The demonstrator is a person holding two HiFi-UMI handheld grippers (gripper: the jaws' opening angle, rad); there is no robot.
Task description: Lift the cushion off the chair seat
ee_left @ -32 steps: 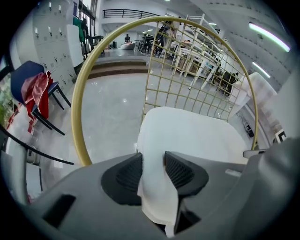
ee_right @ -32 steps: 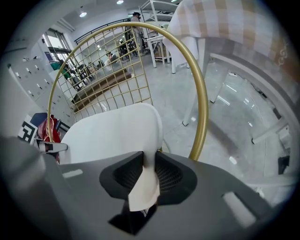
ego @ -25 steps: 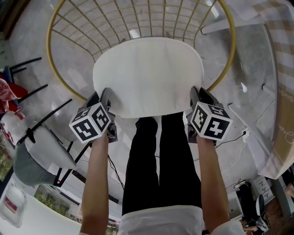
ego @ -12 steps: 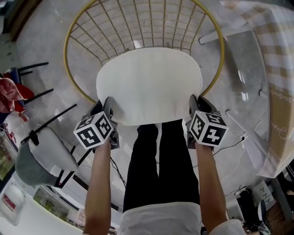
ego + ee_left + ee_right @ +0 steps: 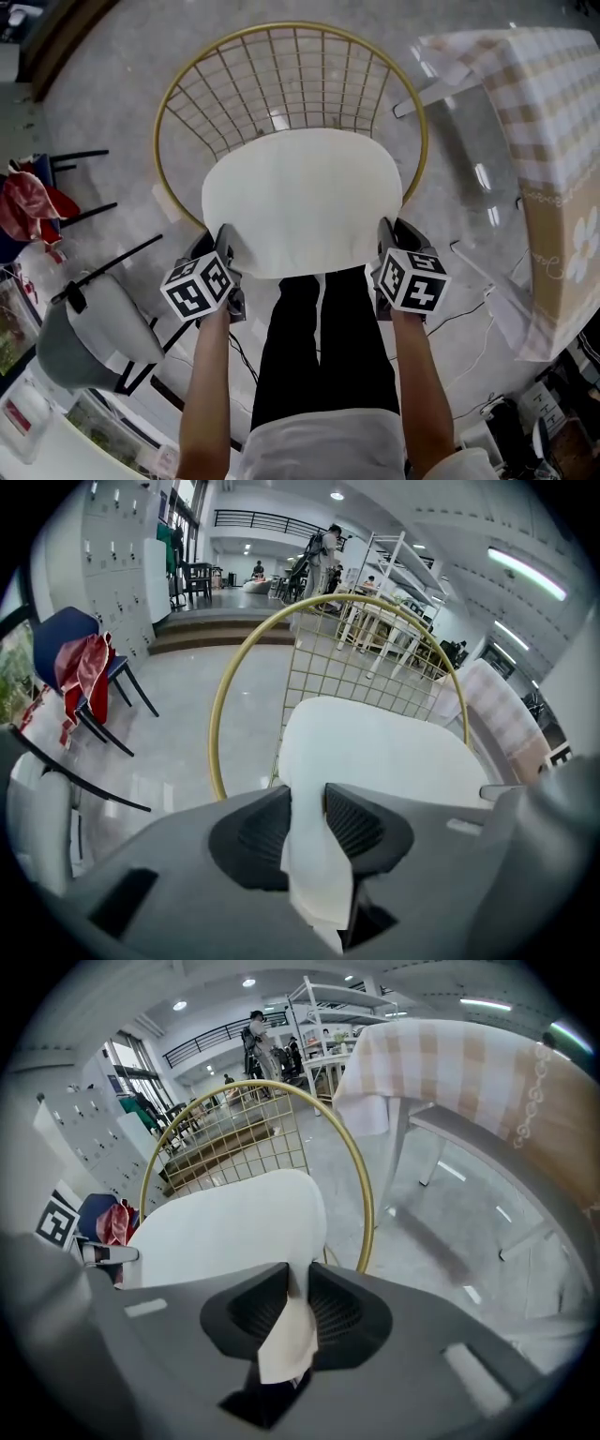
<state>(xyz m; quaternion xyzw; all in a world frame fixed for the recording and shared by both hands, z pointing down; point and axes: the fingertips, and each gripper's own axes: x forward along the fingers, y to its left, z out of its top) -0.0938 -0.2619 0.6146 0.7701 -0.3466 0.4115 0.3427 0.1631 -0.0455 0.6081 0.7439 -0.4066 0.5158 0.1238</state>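
A white oval cushion (image 5: pixel 305 197) hangs level above the gold wire chair (image 5: pixel 291 25), covering the seat from above. My left gripper (image 5: pixel 223 239) is shut on the cushion's near left corner, and my right gripper (image 5: pixel 386 230) is shut on its near right corner. In the left gripper view the cushion (image 5: pixel 384 752) has a fold of fabric pinched between the ribbed pads of the left gripper (image 5: pixel 309 808). The right gripper view shows the same: the right gripper (image 5: pixel 298 1302) presses on a flap of the cushion (image 5: pixel 225 1227). The chair seat itself is hidden under the cushion.
A table with a beige checked cloth (image 5: pixel 534 112) stands at the right. A grey chair (image 5: pixel 75 328) is at the near left, and a red garment (image 5: pixel 33 202) lies on a blue chair further left. Cables (image 5: pixel 469 281) run across the floor. The person's black-trousered legs (image 5: pixel 319 347) are below the cushion.
Both grippers have gone up with the cushion in them. The gold chair now looks smaller and farther beneath it.
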